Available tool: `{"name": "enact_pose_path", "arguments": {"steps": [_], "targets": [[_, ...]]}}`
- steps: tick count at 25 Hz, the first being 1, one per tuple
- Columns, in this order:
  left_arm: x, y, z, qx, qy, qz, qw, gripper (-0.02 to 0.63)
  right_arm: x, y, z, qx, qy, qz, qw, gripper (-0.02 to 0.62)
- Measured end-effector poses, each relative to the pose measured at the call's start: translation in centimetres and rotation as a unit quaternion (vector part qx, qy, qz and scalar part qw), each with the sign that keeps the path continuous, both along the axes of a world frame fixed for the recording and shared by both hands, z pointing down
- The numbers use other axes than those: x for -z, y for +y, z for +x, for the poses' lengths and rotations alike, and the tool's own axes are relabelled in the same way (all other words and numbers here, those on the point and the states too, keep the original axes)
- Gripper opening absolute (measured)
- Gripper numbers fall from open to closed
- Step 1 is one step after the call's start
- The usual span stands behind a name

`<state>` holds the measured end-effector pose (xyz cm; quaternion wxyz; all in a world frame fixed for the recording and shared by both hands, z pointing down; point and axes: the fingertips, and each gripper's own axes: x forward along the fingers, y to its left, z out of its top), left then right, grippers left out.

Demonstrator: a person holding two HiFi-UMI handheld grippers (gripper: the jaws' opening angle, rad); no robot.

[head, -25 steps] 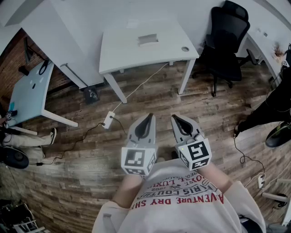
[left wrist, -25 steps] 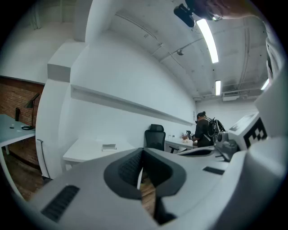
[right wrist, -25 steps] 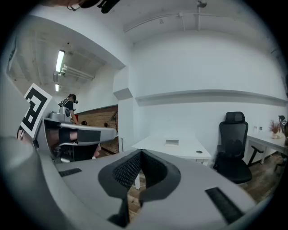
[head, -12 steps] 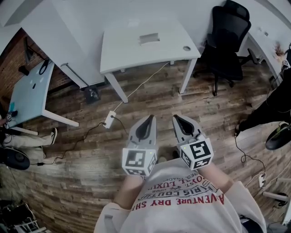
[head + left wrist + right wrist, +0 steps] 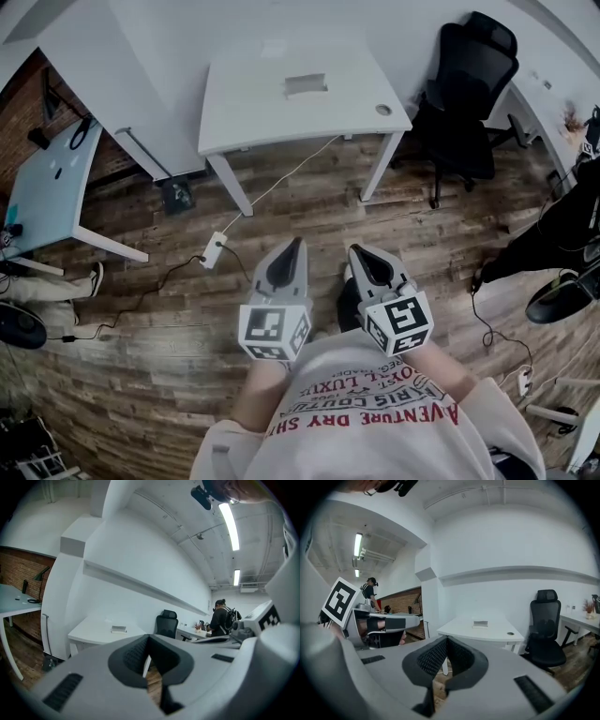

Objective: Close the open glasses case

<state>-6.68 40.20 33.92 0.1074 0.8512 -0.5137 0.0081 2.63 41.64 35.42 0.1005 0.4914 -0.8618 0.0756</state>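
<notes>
An open grey glasses case lies on the white desk at the far side of the room. It is small and its details are hard to make out. It also shows as a small box in the left gripper view and the right gripper view. My left gripper and right gripper are held side by side at chest height over the wooden floor, well short of the desk. Both are shut, jaws touching, with nothing between them.
A black office chair stands right of the desk. A white cable runs from the desk to a power strip on the floor. A glass-topped table is at the left. Another person stands at the right edge.
The head view has shifted a little, so the desk and floor sit slightly differently in frame. Both grippers stay shut and side by side.
</notes>
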Motion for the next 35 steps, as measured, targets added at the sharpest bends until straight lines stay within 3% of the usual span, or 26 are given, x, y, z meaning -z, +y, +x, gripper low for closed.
{"name": "enact_pose_path", "arguments": {"steps": [8,20,28,35], "targets": [[-1.1,-7.0,0.7,0.031,-0.018,-0.009,0.9993,0.005,-0.3,-9.0,0.5,0.035,-0.021,-0.007,0.999,0.012],[-1.1,-23.7,4.8,0.089,-0.020,-0.038,0.9951,0.005,1.1,-26.9,4.1,0.103,-0.028,-0.014,0.994,0.012],[-3.0,-33.1,8.8,0.097,-0.021,-0.071,0.9925,0.005,-1.3,-37.0,9.6,0.087,-0.036,-0.048,0.994,0.012],[-4.4,-38.8,9.3,0.083,-0.031,-0.095,0.9916,0.005,-3.4,-42.5,10.9,0.069,-0.032,-0.075,0.994,0.012]]}}
